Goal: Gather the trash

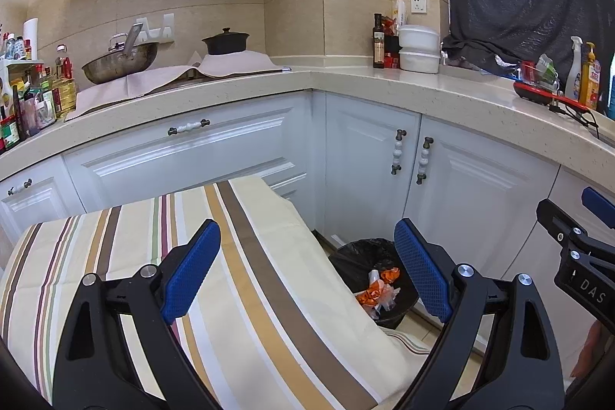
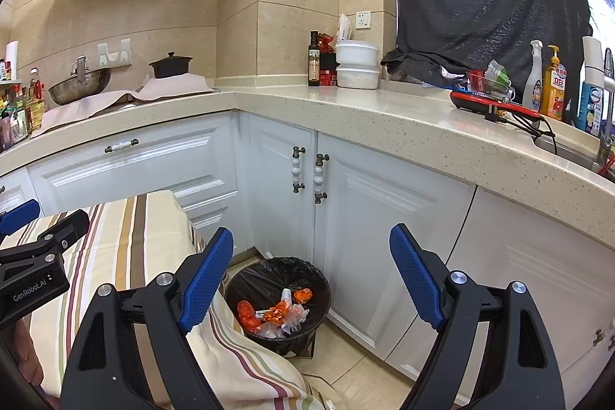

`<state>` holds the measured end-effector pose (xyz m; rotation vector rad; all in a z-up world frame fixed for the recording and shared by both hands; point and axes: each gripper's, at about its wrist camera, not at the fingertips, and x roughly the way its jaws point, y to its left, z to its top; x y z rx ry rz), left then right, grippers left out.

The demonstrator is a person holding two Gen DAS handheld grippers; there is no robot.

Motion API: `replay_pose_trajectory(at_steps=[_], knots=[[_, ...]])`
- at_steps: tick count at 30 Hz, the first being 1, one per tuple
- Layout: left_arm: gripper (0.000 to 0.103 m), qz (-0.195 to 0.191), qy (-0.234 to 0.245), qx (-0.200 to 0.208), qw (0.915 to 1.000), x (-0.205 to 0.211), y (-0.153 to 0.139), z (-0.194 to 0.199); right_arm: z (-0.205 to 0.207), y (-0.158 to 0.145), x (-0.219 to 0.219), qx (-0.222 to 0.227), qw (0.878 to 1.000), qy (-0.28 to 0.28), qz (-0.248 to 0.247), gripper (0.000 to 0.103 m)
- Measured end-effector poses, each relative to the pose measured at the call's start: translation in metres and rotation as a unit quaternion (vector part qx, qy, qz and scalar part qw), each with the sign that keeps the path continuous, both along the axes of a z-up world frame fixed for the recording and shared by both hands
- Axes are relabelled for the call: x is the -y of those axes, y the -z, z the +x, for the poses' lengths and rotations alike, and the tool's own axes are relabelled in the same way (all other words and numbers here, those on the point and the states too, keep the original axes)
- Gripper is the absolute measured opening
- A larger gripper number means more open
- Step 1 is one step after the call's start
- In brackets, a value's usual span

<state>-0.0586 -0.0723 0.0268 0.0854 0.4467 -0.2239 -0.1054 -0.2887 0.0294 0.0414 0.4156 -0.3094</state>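
Note:
A black-lined trash bin (image 2: 323,294) stands on the floor in the cabinet corner, next to the table's right edge; it also shows in the left wrist view (image 1: 349,256). Orange and clear plastic wrappers (image 2: 276,314) lie inside it, also seen in the left wrist view (image 1: 378,289). My left gripper (image 1: 307,268) is open and empty above the striped tablecloth (image 1: 127,256). My right gripper (image 2: 311,275) is open and empty, held above the bin. Each gripper shows at the edge of the other's view.
White cabinets run under an L-shaped stone counter (image 2: 365,106). On it stand a wok (image 1: 119,64), a black pot (image 1: 226,42), a bottle (image 2: 314,64), white containers (image 2: 357,64), a red tray (image 2: 496,104) and cleaning bottles (image 2: 553,83). A sink (image 2: 576,152) is at far right.

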Motion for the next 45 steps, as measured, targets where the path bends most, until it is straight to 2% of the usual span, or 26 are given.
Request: replay_pose_trajectory(at_steps=[37,45], knots=[[0.090,0.003,0.000,-0.021,0.9998,0.006,0.011,0.006,0.000,0.005,0.003,-0.003,1.000,0.003,-0.001,0.081],[0.090,0.005,0.001,-0.015,0.9999,0.007,0.011,0.003,0.001,0.005,0.003,-0.003,1.000,0.003,0.000,0.081]])
